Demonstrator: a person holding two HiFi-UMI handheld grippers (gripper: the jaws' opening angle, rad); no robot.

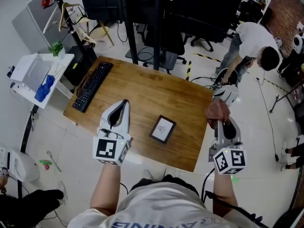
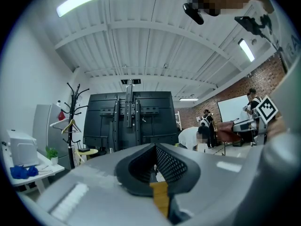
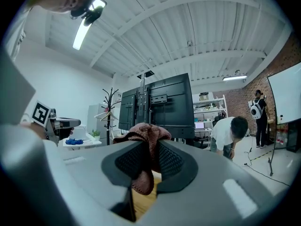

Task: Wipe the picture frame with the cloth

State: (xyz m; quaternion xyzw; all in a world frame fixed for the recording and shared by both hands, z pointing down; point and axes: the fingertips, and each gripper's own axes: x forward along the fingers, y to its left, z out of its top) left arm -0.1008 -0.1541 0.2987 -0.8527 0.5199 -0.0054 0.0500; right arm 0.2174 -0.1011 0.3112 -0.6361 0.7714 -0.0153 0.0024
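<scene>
Right gripper view: the right gripper (image 3: 149, 147) has its jaws pinched narrow on a reddish-brown cloth (image 3: 146, 134), which bunches up above the jaws and hangs a little below them. The left gripper view shows the left gripper (image 2: 155, 147) with its jaws drawn together and nothing between them, with wood grain showing beneath. In the head view both are held above the wooden table (image 1: 142, 87). The picture frame (image 1: 163, 129) lies flat between them, at about 4 o'clock from the left tips and 9 o'clock from the cloth, apart from both. A black keyboard (image 1: 92, 85) lies at 10 o'clock from the frame, along the table's edge.
</scene>
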